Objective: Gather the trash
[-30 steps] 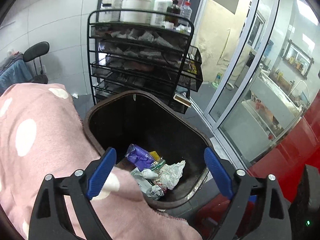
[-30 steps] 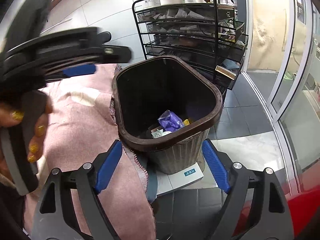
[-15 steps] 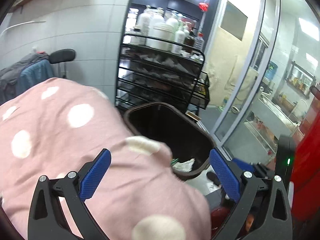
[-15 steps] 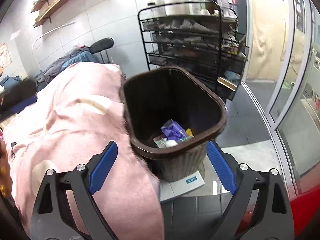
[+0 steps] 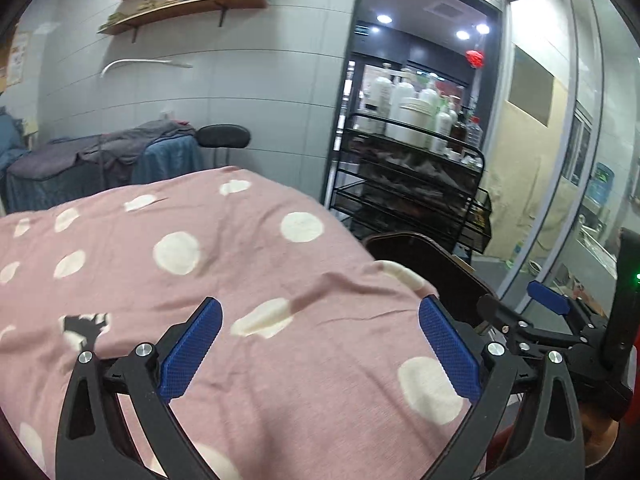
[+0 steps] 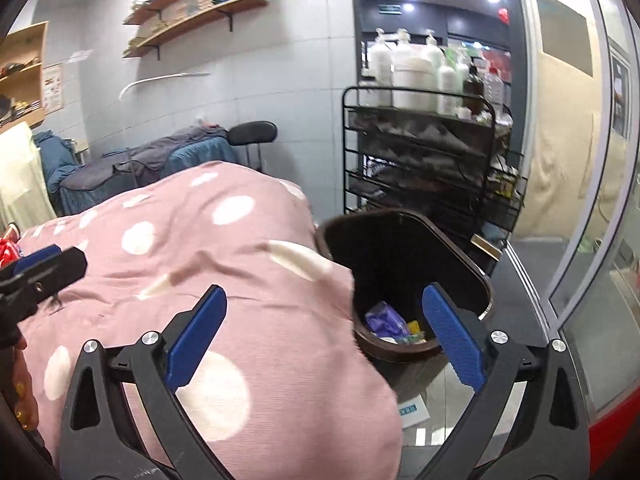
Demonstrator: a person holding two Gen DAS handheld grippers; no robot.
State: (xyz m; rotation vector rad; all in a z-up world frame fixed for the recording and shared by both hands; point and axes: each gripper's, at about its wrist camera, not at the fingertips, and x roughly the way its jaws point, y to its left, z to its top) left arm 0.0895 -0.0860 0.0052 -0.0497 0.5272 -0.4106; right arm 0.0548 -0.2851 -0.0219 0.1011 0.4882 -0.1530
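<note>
My left gripper [image 5: 320, 350] hangs over the pink spotted blanket [image 5: 240, 280], its jaws spread wide with nothing between them. My right gripper [image 6: 326, 334] has its jaws opening, also empty, one blue pad over the blanket and the other in front of the brown trash bin [image 6: 456, 264]. The bin stands on the floor right against the blanket's edge, in front of the black wire rack [image 6: 420, 160] loaded with bottles [image 6: 412, 72]. Down in the bin lie the trash pieces [image 6: 390, 322]: a purple wrapper, something yellow and some white scraps, all resting at the bottom
</note>
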